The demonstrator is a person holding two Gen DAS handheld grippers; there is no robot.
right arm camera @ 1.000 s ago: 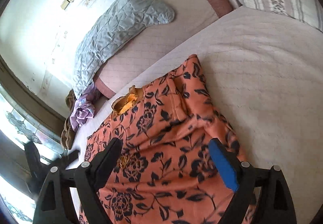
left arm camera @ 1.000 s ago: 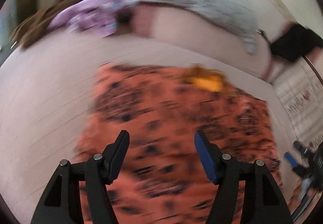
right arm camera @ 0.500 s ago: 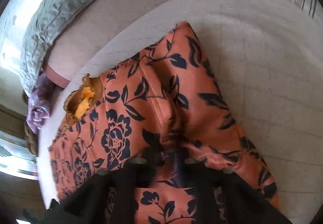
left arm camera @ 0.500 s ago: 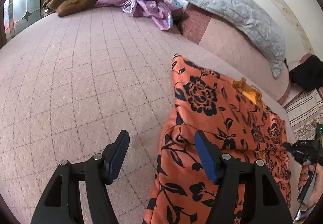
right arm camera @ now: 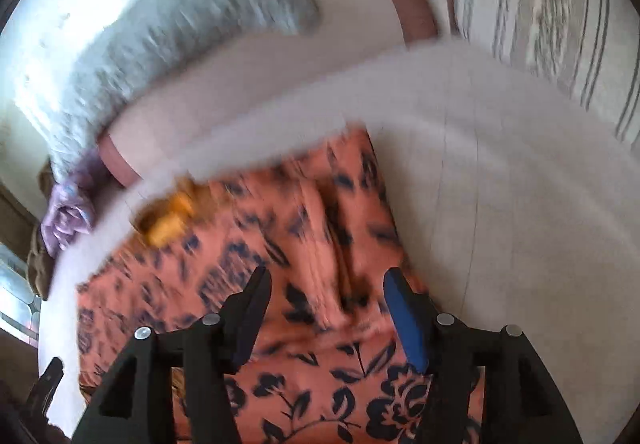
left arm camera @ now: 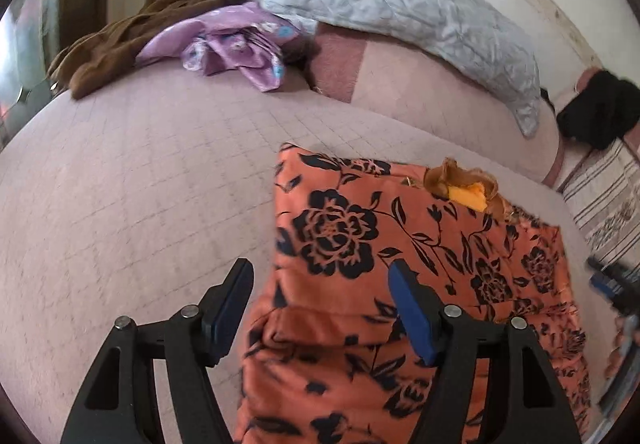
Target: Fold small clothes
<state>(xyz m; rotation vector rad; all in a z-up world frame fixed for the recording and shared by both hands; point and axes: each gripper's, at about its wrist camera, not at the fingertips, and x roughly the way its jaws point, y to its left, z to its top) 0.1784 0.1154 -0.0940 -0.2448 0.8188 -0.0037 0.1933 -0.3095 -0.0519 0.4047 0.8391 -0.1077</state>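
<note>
An orange garment with a black flower print (left arm camera: 400,244) lies flat on the pink quilted bed cover (left arm camera: 140,183), its yellow-lined neck (left arm camera: 464,191) at the far edge. My left gripper (left arm camera: 318,272) hovers open over the garment's left edge, its jaws widening slightly, with a raised fold of cloth below and between the fingers, not pinched. In the blurred right wrist view, my right gripper (right arm camera: 328,276) is over the garment's (right arm camera: 280,244) right side. Its jaws are opening, and a creased ridge of cloth lies between them, untouched by the pads.
A grey quilted pillow (left arm camera: 420,15) lies along the wall at the back. A purple cloth (left arm camera: 232,43) and a brown cloth (left arm camera: 132,35) are heaped at the back left. A black item (left arm camera: 596,115) and striped bedding (left arm camera: 608,203) are at the right.
Half a second ago the right gripper was shut on a fold of the garment; it has since opened and let go. The left gripper stayed open and shifted right over the garment's left edge.
</note>
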